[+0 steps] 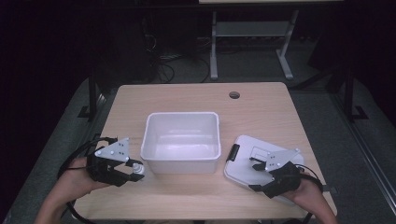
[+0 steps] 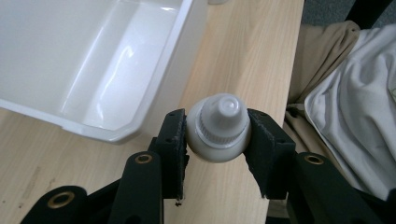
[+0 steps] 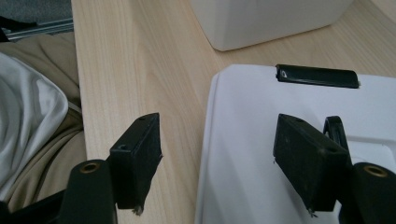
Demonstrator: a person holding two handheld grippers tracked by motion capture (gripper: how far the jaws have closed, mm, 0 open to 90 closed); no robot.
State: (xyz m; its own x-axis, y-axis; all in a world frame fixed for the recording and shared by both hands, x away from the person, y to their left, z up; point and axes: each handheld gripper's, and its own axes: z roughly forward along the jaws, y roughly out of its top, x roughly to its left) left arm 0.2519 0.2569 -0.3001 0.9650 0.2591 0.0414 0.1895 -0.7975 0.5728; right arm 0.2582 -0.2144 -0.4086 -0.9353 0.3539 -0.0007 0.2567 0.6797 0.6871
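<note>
Bottle: we held the small white bottle in the left gripper, jaws clamped on its sides, just left of the tub.
Right gripper: wide open, empty, over the lid.
Advice: we judged lifting above the rim before releasing best.

1. Left gripper: matte black body, grey three-cornered plate with small screws, black cable trailing.
2. Right gripper: same black build and grey plate, brass-ringed holes beside its rectangular black jaws.
3. The person wears beige trousers and a white top.
</note>
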